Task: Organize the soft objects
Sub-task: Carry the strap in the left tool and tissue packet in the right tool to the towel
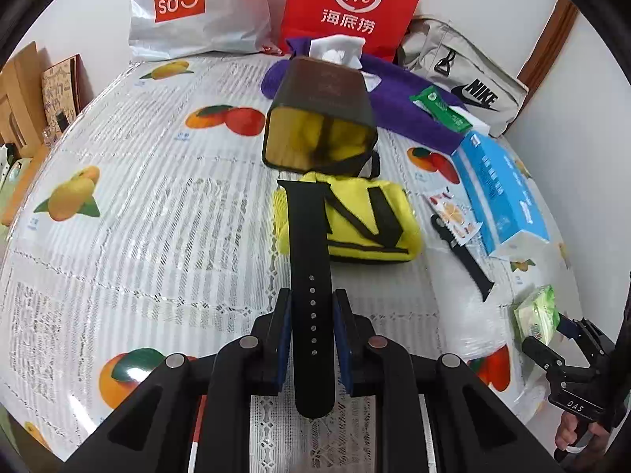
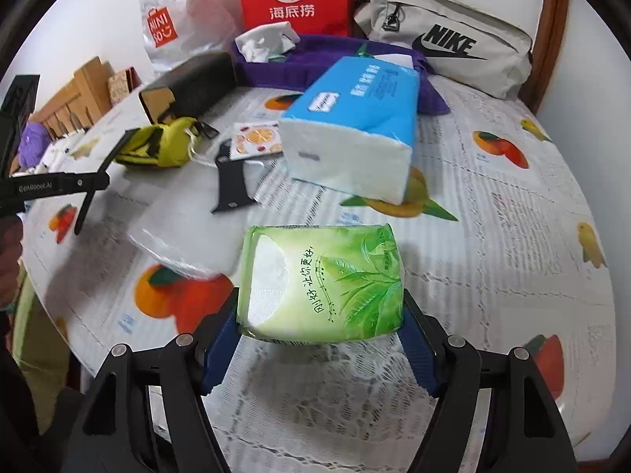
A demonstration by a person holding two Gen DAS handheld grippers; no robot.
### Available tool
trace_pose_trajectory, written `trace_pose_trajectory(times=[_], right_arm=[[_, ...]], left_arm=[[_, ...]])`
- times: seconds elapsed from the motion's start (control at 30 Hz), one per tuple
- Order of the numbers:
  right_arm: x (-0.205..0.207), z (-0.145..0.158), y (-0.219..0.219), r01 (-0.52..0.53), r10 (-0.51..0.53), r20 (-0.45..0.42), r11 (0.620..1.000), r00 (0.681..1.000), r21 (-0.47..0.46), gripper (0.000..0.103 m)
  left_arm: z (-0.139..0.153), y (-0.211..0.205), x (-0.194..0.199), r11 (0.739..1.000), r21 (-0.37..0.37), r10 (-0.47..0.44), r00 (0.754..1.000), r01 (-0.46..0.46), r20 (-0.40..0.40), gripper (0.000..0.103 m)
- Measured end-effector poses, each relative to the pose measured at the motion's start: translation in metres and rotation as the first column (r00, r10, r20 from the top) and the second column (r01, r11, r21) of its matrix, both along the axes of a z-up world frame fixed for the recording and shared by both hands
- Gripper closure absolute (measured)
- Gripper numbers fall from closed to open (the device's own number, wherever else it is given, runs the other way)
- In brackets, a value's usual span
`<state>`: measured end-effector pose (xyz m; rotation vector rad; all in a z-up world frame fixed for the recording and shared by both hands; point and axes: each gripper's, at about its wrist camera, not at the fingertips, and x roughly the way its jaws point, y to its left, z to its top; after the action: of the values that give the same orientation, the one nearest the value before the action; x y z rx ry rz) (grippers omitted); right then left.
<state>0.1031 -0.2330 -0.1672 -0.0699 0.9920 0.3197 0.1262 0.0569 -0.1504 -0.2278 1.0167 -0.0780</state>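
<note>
A round table fills both views, covered with a white lace-patterned cloth printed with oranges and yellow fruit under a clear glossy sheet. White walls close the room behind it, and a brown wooden door frame runs down the upper right of the left wrist view.

Along the far edge, at the top of the frame, stand a white MINISO bag and a red paper bag, with a grey Nike pouch to their right. A purple cloth lies in front of them, carrying crumpled white tissue and a small green wipes packet.

At the centre, the left gripper has its pads clamped on a black watch strap, which reaches up over a folded yellow bag. Beyond the yellow bag stands a dark box with a yellow inside.

Toward the right lie a blue tissue pack, a fruit-printed sachet and a second black strap.

In the right wrist view, the right gripper sits at lower centre, its blue pads pressing both sides of a green tissue pack, held just above the cloth. A clear plastic packet lies to its left.
</note>
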Motion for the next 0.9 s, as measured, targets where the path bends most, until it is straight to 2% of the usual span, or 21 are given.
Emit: trace_pose_trajectory(times=[0.43, 0.9], right_arm=[[0.017, 0.053, 0.008, -0.039, 0.032, 0.086, 0.996, 0.996, 0.081, 0.03], [0.077, 0.081, 0.002, -0.031, 0.019, 0.131, 0.995, 0.991, 0.09, 0.03]], left_arm=[[0.043, 0.001, 0.011, 1.0, 0.006, -0.004, 0.998, 0.004, 0.068, 0.084], [0.069, 0.002, 0.057, 1.0, 0.018, -0.008, 0.995, 0.006, 0.099, 0.084]])
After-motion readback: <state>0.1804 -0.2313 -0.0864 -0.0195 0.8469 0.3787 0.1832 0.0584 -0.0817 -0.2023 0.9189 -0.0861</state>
